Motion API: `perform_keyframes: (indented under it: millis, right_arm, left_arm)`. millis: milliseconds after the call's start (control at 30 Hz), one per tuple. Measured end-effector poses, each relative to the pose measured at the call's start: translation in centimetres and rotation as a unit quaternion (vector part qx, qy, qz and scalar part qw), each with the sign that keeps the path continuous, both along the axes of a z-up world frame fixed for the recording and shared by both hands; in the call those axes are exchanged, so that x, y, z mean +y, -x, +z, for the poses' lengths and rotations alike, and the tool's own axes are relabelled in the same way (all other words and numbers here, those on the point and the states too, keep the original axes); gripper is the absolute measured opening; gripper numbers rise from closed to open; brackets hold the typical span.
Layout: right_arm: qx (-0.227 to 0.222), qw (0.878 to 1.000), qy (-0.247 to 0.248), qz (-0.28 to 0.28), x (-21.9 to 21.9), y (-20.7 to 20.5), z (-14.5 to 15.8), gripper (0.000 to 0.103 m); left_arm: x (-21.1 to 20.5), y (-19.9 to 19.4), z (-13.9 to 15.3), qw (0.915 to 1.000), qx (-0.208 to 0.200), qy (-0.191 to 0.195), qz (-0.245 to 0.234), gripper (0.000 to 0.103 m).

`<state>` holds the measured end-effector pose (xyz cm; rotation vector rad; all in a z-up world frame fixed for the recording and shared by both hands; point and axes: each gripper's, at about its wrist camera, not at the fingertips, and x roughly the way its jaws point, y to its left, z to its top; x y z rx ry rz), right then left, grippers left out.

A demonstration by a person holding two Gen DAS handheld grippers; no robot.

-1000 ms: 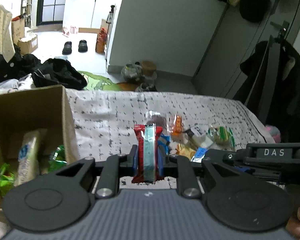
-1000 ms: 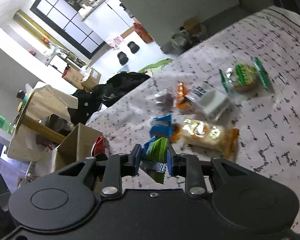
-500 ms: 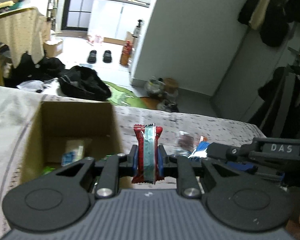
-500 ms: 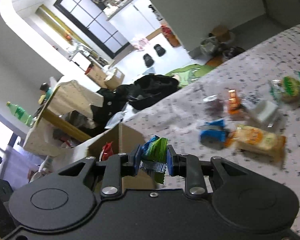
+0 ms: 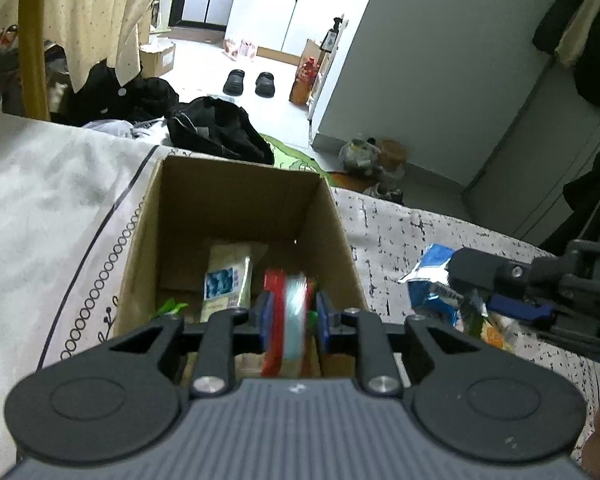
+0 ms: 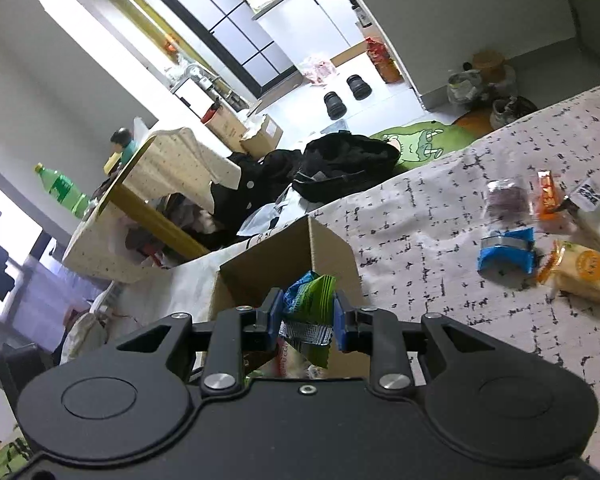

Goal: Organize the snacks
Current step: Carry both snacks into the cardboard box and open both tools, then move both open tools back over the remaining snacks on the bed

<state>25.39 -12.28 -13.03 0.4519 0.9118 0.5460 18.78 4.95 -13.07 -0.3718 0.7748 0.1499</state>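
Left wrist view: your left gripper (image 5: 291, 316) clamps a red-and-teal wrapped bar (image 5: 286, 320) above the open brown cardboard box (image 5: 236, 216). Only the right wrist view shows your right gripper (image 6: 307, 314) pinching a green-and-blue foil packet (image 6: 310, 300); no labels are legible.

A lived-in home: slippers (image 5: 249, 82) on the floor upper centre, coats (image 5: 584, 28) hanging upper right, kitchen cabinets (image 5: 292, 16) behind.

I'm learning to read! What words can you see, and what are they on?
No text reads clearly.
Pale packet in the box: blue label, blurred.
White packet: black print, too small.
Box rim: a scrawl, too small.
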Motion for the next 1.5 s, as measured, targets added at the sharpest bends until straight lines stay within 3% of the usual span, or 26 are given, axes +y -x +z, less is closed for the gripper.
perform_keyframes:
  millis: [700,800,867,1000,1233,1500]
  right_arm:
    - [0.01,1.0,-0.012,0.016,3.5,-0.1,-0.1,0.026]
    - [0.019,0.999,-0.017,0.045,4.5,0.0,-0.3,0.029]
    - [0.013,0.999,-0.017,0.049,4.4,0.2,0.0,0.039]
    - [0.001,1.0,-0.009,0.023,2.2,0.4,0.6,0.05]
    - [0.006,0.999,0.034,-0.032,-4.0,0.8,0.0,0.054]
    - [0.013,0.993,0.082,-0.089,-9.9,2.3,-0.7,0.059]
  left_arm:
    - [3.7,4.0,3.3,0.997,-0.058,-0.001,0.051,0.05]
    - [4.2,4.3,3.7,0.9964,-0.061,-0.007,0.059,0.059]
    - [4.3,4.5,3.8,0.9959,-0.061,-0.013,0.065,0.068]
    - [4.2,4.3,3.8,0.9959,-0.057,-0.01,0.07,0.083]
    - [2.0,3.0,3.6,0.9978,-0.056,-0.002,0.036,0.088]
    - [-2.1,1.5,3.4,0.9973,-0.061,-0.005,-0.039,0.089]
